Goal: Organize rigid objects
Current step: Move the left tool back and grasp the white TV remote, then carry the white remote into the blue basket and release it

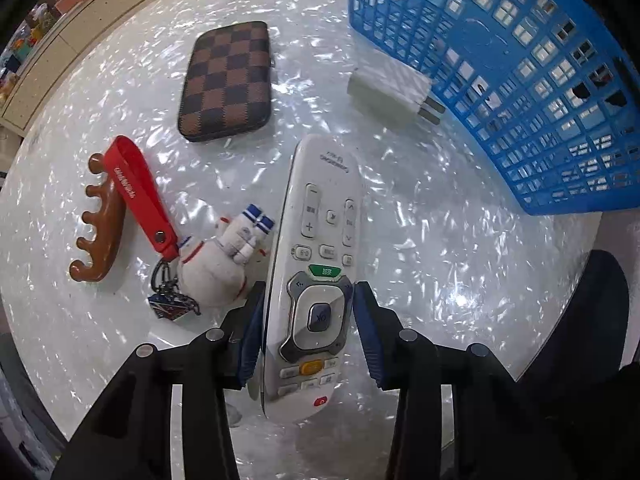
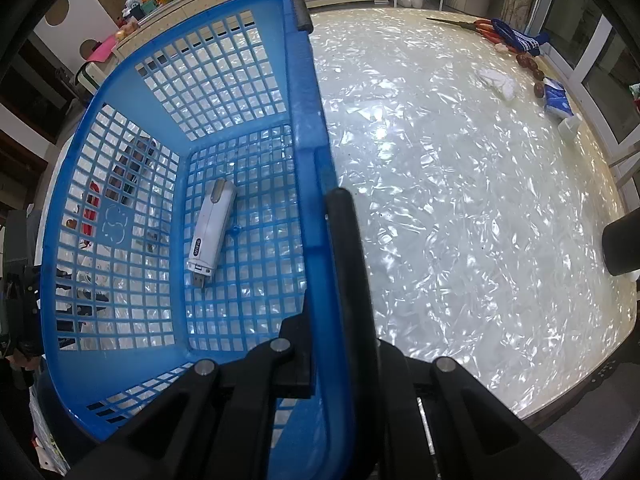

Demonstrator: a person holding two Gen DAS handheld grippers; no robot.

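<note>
A white remote [image 1: 320,216] lies face up on the pearly table [image 1: 440,260]. My left gripper [image 1: 310,292] points down over its lower half, both blue pads against its sides, shut on it. Beside it lie an astronaut plush [image 1: 218,264] on a red strap keychain [image 1: 140,196], a brown wooden comb [image 1: 100,224], a checkered case [image 1: 228,80] and a white charger plug [image 1: 394,90]. The blue basket [image 1: 520,80] stands at the upper right. My right gripper [image 2: 324,264] is shut on the basket's right wall [image 2: 304,92]. A white USB stick [image 2: 212,228] lies inside.
Along the table's far right edge sit scissors [image 2: 460,22], a blue cloth [image 2: 520,40], a white rag [image 2: 498,80] and a tissue pack [image 2: 558,100]. A dark chair back [image 1: 592,312] rises at the near right. Shelves [image 1: 80,20] stand beyond the table.
</note>
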